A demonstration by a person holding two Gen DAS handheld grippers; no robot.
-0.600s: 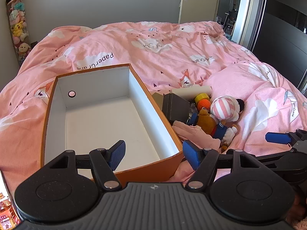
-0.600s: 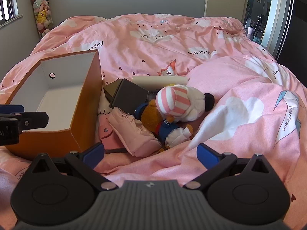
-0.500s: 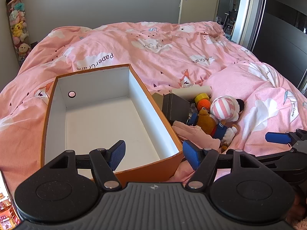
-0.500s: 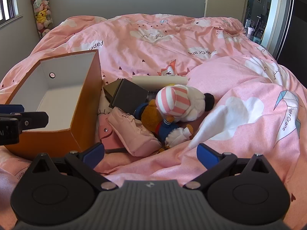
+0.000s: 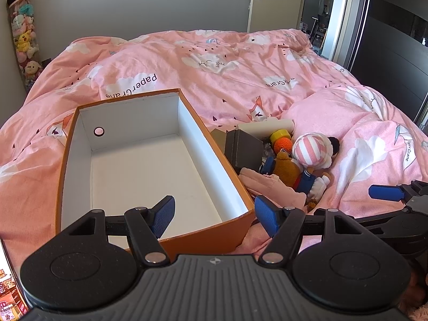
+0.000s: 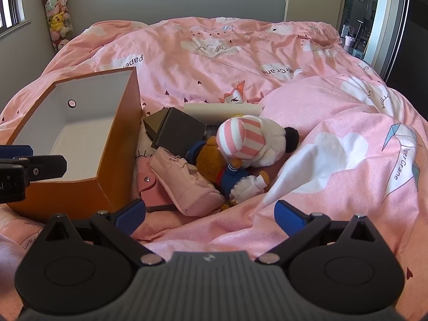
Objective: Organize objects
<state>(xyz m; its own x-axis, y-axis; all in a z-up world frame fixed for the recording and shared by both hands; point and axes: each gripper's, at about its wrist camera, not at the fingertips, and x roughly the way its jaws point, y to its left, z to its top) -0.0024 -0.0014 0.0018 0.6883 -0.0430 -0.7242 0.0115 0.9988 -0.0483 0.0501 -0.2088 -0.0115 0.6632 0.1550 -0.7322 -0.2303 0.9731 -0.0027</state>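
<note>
Nothing has moved; I hold both grippers' fingers (image 6: 290, 216) apart, empty, toys (image 6: 240, 147) piled right of the empty orange box (image 5: 203, 238) for loading

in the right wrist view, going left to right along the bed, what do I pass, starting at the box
Orange box → pink wallet → pink pouch → brown plush in blue → raised fold of the pink duvet.

walls: grey (image 5: 107, 5) | bed: pink cloud duvet (image 6: 214, 53) | door (image 5: 275, 0) | window (image 6: 10, 2) daylight
</note>
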